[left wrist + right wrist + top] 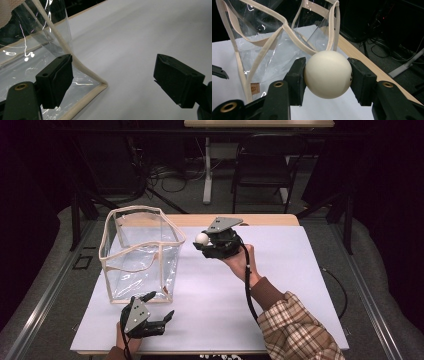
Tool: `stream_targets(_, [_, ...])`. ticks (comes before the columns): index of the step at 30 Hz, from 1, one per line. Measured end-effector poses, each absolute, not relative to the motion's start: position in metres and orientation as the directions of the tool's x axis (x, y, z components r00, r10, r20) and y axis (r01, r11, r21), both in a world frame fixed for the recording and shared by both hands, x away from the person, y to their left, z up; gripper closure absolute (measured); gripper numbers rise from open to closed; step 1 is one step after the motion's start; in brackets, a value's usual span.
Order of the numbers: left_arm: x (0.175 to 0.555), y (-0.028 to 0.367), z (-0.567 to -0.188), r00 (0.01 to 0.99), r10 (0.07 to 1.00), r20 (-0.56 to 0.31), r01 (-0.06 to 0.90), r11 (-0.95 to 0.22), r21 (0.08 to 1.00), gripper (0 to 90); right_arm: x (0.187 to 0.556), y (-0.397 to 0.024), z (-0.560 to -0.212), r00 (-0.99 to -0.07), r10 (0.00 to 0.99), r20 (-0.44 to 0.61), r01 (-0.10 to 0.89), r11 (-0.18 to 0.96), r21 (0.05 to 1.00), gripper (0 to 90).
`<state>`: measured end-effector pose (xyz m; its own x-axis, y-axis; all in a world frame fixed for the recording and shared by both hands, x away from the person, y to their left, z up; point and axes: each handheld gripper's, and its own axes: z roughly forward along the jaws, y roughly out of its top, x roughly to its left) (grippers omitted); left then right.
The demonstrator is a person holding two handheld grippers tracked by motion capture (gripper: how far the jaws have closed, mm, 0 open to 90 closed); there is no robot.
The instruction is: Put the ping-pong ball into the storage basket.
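White table (pixel 280 285) carried a clear, floppy plastic bag (pixel 140 255) with cream trim. My left gripper (pixel 155 312) waited, jaws parted, at its corner. My right gripper (pixel 201 241) pinched a smooth, light-looking cream ball (pixel 201 238) across its middle, beside the bag's rim.

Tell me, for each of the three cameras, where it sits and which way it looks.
High view: above the person's side, looking forward and down on the table; both forearms and claws show, with the right claw holding a ball.
Left gripper view: rides the left claw, low over the table, jaws wide apart at the clear bag's bottom corner.
Right gripper view: rides the right claw, facing the bag's open top, jaws clamping the ball.
All three share the bag.
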<state>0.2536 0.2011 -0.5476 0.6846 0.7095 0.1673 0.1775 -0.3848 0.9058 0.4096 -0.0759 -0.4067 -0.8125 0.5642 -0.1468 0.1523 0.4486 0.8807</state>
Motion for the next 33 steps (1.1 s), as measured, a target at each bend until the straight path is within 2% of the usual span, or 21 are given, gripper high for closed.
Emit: stream_targets(33, [0.253,0.201,-0.547,0.682,0.712,0.166,0.178,-0.382,0.907,15.9,0.422,-0.051,-0.388,-0.816,0.552,-0.175,0.124,0.462,0.878,50.7])
